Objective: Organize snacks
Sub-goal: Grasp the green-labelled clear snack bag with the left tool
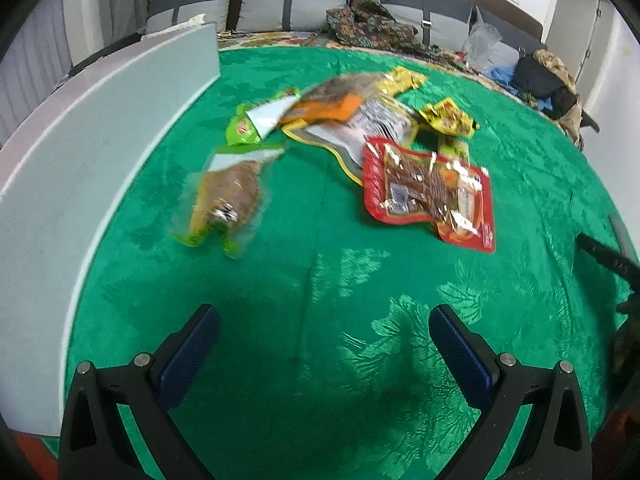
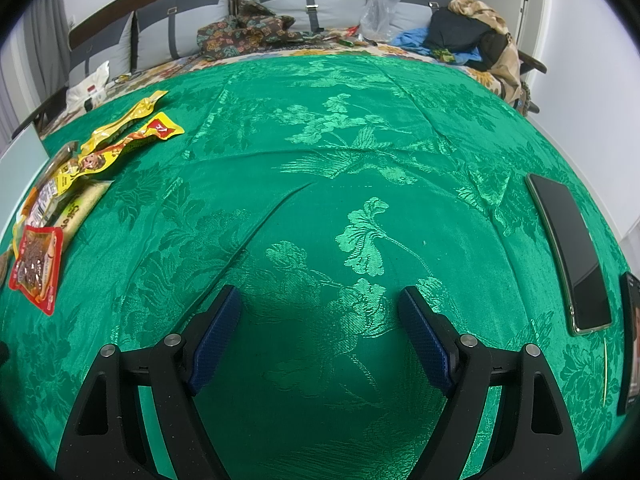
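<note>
Several snack packets lie on the green tablecloth (image 1: 320, 272). In the left wrist view a green-edged packet of brown snacks (image 1: 228, 196) lies nearest the white box (image 1: 92, 144), with a red packet (image 1: 428, 192), a silver and orange packet (image 1: 352, 116), a small green packet (image 1: 244, 128) and yellow packets (image 1: 448, 116) beyond. My left gripper (image 1: 324, 352) is open and empty, short of the packets. My right gripper (image 2: 320, 336) is open and empty over bare cloth. In the right wrist view the red packet (image 2: 36, 268) and yellow packets (image 2: 120, 140) lie far left.
A long white box wall runs along the left. Two phones (image 2: 568, 252) lie at the right edge of the table in the right wrist view. A sofa with grey cushions (image 2: 308, 4), clothes and bags stands behind the table.
</note>
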Available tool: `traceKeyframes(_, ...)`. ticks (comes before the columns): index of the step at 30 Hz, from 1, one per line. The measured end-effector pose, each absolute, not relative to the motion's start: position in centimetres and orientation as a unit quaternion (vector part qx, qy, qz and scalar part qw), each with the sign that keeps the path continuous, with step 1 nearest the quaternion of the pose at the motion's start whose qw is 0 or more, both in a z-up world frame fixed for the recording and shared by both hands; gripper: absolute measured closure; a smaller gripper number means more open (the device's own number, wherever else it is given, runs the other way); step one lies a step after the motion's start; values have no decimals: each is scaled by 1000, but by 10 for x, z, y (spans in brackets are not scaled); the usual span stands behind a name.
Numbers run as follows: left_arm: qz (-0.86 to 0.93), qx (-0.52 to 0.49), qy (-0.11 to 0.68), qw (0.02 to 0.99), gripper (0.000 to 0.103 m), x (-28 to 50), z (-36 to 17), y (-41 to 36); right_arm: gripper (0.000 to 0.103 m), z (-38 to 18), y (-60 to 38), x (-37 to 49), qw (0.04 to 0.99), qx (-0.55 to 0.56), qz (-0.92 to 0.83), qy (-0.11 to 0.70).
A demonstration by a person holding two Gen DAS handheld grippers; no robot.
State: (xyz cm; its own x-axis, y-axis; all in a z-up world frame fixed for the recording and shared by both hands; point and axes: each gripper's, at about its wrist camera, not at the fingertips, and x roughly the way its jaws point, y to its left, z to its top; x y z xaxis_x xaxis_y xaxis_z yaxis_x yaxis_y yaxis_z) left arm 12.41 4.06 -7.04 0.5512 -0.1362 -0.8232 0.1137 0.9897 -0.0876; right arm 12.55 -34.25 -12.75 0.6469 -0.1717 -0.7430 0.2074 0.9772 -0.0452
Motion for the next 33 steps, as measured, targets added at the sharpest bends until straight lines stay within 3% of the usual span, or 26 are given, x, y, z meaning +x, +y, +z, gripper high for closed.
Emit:
traceKeyframes(8, -45, -60, 444, 893, 0, 148, -39, 86, 19, -127, -342, 126, 907, 22, -105, 407)
traceKeyframes(13, -47, -92, 477, 873, 0, 178, -42, 109, 19, -127, -342, 125, 907, 22, -105, 407)
traceKeyframes(19, -24, 18, 520, 854, 1, 217, -65, 88, 19, -127, -342, 125, 907, 22, -104, 407)
traceKeyframes(22, -27, 31, 536, 843, 22, 225, -76, 85, 19, -127, -342, 125, 907, 22, -104, 407)
traceKeyframes(23, -31, 33, 542, 839, 31, 228, -79, 84, 19, -127, -342, 125, 907, 22, -104, 407)
traceKeyframes(24, -40, 25, 534, 844, 46, 228, -78, 84, 19, -127, -342, 125, 907, 22, -104, 407)
traceKeyframes(33, -50, 17, 524, 850, 47, 194, -76, 77, 19, -127, -342, 125, 907, 22, -104, 407)
